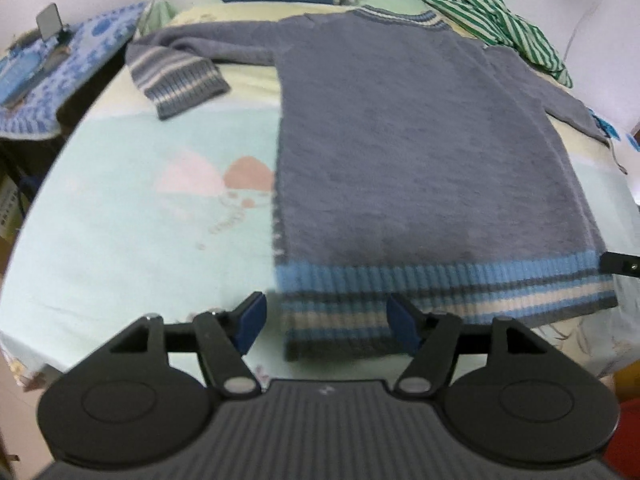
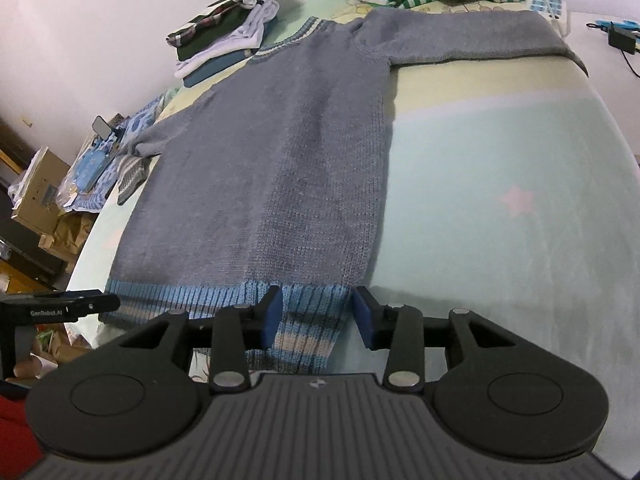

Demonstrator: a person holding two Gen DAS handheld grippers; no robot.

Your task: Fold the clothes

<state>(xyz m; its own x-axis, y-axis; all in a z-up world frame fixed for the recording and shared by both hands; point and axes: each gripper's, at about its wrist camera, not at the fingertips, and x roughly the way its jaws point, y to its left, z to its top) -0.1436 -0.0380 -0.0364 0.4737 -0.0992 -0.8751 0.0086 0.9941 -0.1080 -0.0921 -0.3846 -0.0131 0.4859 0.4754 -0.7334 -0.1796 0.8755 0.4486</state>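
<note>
Lying flat on the bed [image 1: 120,240] is a gray knit sweater [image 1: 400,140], with its neck pointing to 12 o'clock and its striped hem at 6 o'clock, near both grippers. One sleeve stretches out toward 10 o'clock in the left wrist view and ends in a striped cuff [image 1: 180,80]. The other sleeve [image 2: 480,36] reaches toward 1 o'clock in the right wrist view.

The left gripper [image 1: 326,326] is low over the hem's left corner. Its jaws are apart, with the blue, cream and gray stripes between them, and they hold nothing. The right gripper [image 2: 318,316] is at the hem's right corner. Its jaws are apart too, with the hem lying between them.

A green and white striped shirt [image 1: 492,20] sits crumpled at 1 o'clock, past the sweater's shoulder. A pile of folded clothes [image 2: 224,36] rests at 11 o'clock by the wall. A blue patterned cloth [image 1: 60,68] covers a side stand at 9 o'clock.
</note>
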